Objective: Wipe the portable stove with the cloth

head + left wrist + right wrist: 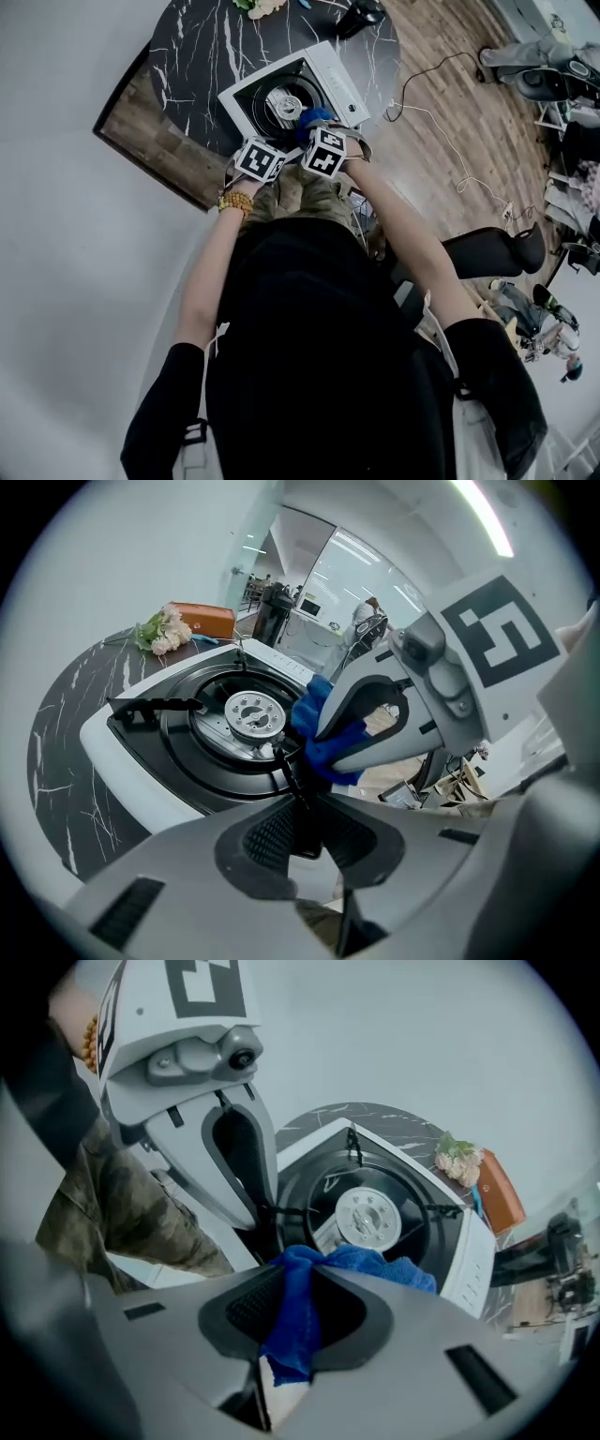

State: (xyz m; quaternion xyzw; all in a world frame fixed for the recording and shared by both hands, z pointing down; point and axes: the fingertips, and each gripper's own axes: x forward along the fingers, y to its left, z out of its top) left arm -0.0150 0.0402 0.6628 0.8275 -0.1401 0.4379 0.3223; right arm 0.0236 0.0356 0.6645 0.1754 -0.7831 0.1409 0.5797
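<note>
One blue cloth (298,1321) is pinched between the pressed-together jaws of the right gripper (300,1288), bunched over the near edge of the one white portable stove (335,82). The stove has a single round burner head (254,714). The left gripper (300,803) is closed on one thin black pan-support prong (296,778). The stove sits on one dark marble table (187,56), which also holds one bunch of flowers (161,630) and one brown box (202,622).
</note>
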